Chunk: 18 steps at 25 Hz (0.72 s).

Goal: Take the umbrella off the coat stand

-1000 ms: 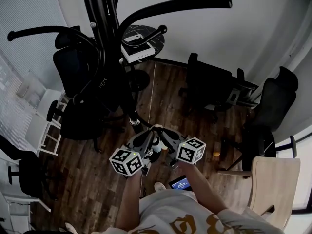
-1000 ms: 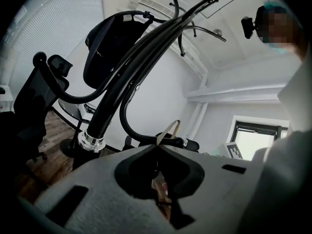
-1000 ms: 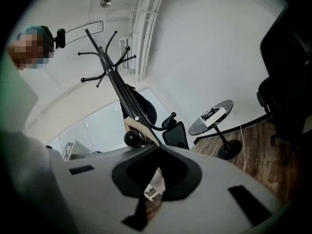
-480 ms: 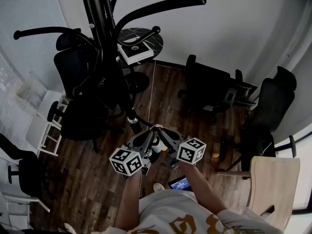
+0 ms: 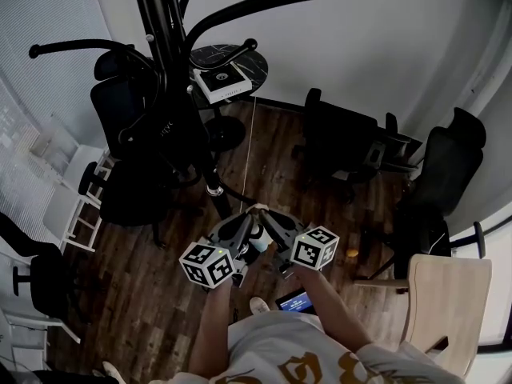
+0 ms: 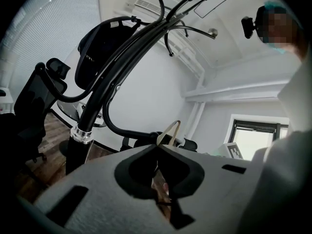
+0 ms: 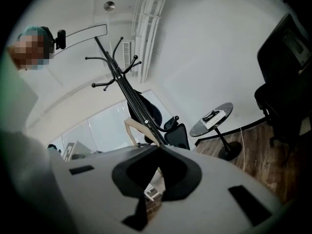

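Office chairs [image 5: 340, 144] surround a round table [image 5: 254, 70].

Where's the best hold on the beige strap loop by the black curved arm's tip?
Its two legs low down, from beneath, one gripper per leg: the beige strap loop stands open above the jaws. The left gripper and right gripper look shut there.

1. Left tool [image 5: 249, 217]: grey moulded body. A dark spade-shaped recess sits between its two jaws, and the casing has dark rectangular slots.
2. Right tool [image 5: 265, 217]: same grey body, recess and slots.
3. Left marker cube [image 5: 212, 265] and right marker cube [image 5: 314, 248]: white faces carrying black square-patterned markers.
4. Shirt [image 5: 304, 357]: pale fabric with a gold printed pattern across the front. The forearms are uncovered.
5. Shoe [image 5: 260, 305]: light-coloured.
6. Head camera [image 6: 249, 26]: small black unit.
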Motion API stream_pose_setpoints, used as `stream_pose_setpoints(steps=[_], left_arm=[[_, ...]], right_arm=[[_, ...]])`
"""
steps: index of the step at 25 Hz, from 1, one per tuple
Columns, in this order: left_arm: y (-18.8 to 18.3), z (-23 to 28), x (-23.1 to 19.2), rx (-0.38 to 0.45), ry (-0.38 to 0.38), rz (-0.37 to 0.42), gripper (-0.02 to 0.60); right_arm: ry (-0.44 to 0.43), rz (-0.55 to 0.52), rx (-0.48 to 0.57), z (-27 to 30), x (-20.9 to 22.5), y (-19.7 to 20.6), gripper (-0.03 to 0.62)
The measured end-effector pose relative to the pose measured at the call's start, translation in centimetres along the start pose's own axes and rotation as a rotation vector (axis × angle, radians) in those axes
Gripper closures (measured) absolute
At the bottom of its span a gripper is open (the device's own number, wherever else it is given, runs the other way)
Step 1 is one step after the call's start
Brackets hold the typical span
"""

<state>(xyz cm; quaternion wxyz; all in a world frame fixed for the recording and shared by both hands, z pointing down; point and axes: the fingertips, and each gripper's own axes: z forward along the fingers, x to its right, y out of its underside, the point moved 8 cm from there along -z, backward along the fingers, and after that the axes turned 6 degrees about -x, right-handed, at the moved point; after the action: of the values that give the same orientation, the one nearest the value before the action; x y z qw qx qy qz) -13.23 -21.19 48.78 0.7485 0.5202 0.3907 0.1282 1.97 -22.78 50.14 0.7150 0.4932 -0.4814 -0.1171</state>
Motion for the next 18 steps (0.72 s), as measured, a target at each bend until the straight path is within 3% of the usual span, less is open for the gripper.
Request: stream_pose_setpoints(steps=[18], left_arm=[[2.1, -2.1, 4.6, 0.013, -0.019, -0.026, 0.558]], right_arm=[[0.004, -0.054, -0.037, -4.5, -3.0, 1.3, 0.582]])
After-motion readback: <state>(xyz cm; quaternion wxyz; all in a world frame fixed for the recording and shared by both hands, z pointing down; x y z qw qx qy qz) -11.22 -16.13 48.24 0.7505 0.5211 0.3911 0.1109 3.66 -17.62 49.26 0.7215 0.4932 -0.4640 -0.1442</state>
